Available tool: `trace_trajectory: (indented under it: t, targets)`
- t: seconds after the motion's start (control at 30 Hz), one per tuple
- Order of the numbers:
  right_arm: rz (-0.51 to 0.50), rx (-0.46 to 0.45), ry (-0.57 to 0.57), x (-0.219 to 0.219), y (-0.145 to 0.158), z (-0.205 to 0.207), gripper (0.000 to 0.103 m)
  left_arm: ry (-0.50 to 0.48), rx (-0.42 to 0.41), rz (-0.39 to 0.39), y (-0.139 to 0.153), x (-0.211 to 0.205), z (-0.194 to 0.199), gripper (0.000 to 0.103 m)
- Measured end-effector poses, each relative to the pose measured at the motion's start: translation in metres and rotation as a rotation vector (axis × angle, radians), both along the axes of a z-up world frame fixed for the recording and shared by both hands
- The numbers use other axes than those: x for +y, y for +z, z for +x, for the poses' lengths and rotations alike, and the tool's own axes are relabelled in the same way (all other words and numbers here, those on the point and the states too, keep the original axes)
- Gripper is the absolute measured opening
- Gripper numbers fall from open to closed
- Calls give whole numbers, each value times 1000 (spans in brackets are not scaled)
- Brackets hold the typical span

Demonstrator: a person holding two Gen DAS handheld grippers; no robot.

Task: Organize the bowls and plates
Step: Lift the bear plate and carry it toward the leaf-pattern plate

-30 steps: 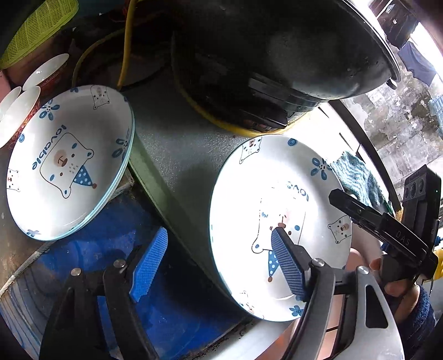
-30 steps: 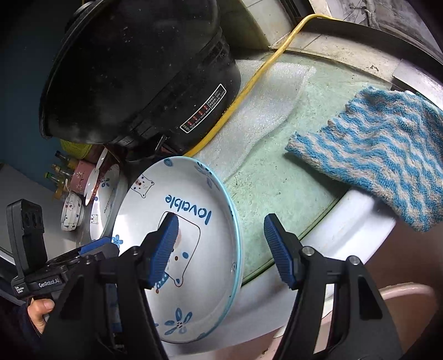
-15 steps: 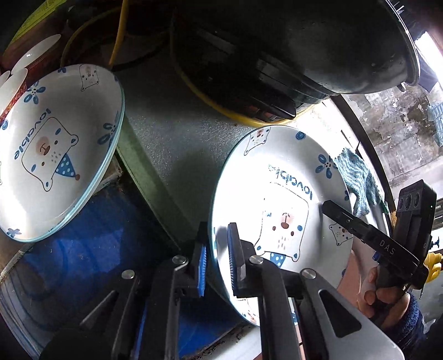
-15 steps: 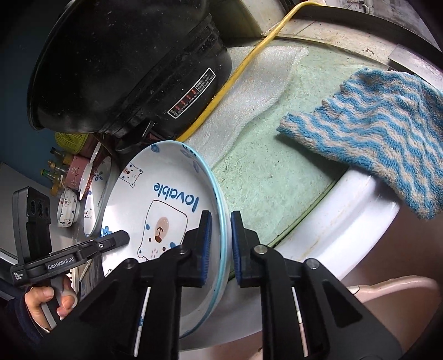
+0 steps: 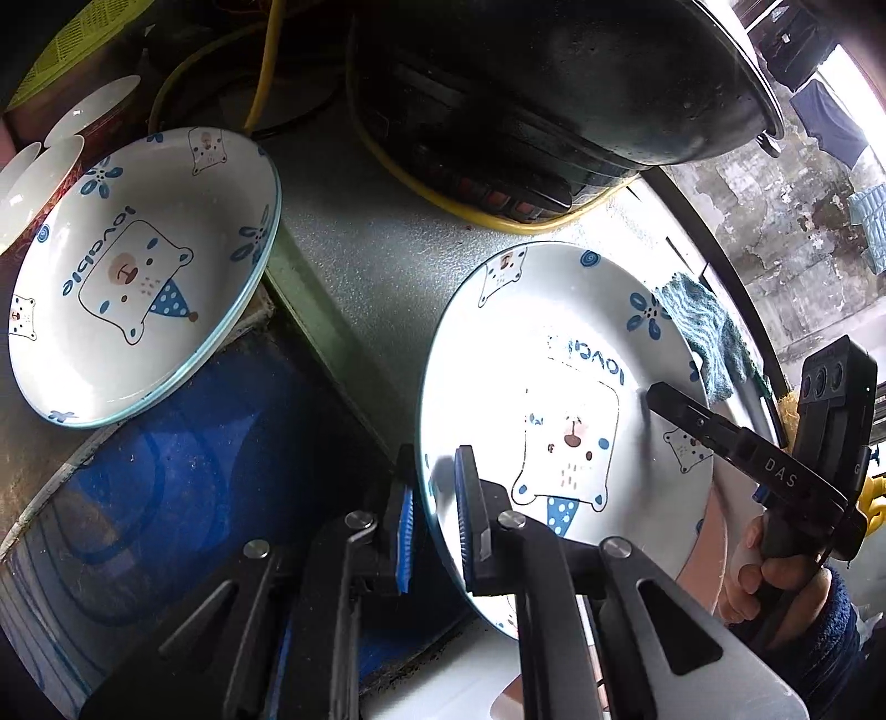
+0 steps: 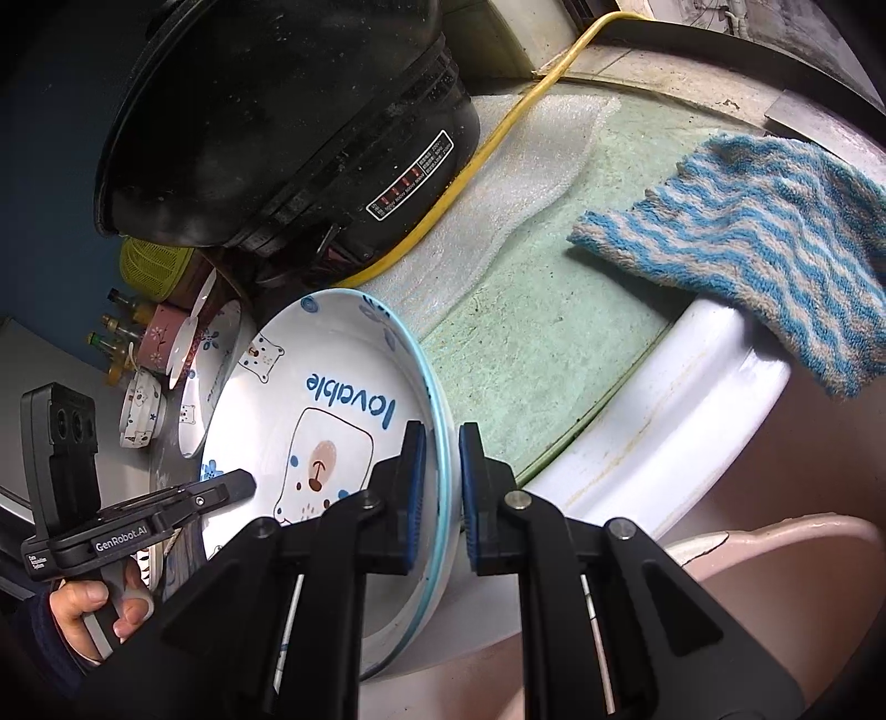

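Left wrist view. Two bear-print plates: one plate (image 5: 570, 399) near the bench (image 5: 360, 266) edge, its left rim clamped between the two blue pads of the left tongs (image 5: 434, 526); a second plate (image 5: 138, 277) sits well apart to the left. Right tongs (image 5: 714, 426), one, reach onto the held plate's right side; whether they clamp it cannot be told here. Three small white dishes (image 5: 33, 177) at far left. One black cooker (image 5: 554, 94) behind, one yellow cable (image 5: 266, 72) looping round it, one yellow-green basket (image 5: 72, 39) at top left, one striped cloth (image 5: 703, 338) beyond the held plate.

Right wrist view. Right tongs (image 6: 441, 487) clenched on the right rim of the "lovable" plate (image 6: 332, 410); left tongs (image 6: 221, 493) lie across its opposite side. Second plate (image 6: 213, 376) behind, partly hidden. One bear-print bowl (image 6: 141, 410), one pink floral cup (image 6: 160, 338), roughly four bottles (image 6: 119, 327) behind these. One blue-and-beige striped cloth (image 6: 758, 243) draped over a white basin rim (image 6: 664, 421). One cooker (image 6: 277, 111), one yellow cable (image 6: 498, 133).
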State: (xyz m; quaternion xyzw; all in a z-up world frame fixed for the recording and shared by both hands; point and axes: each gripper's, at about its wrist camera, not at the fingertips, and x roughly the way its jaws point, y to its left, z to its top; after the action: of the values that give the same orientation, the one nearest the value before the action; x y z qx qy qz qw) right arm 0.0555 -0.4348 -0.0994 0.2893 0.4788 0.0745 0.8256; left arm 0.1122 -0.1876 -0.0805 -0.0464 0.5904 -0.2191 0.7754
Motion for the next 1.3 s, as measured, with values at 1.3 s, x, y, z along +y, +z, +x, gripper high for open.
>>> trace_trajectory:
  t: [1.3]
  targets:
    - [-74,-80,298,215,65,50,13,304,-126,-44,59,234,-15,11]
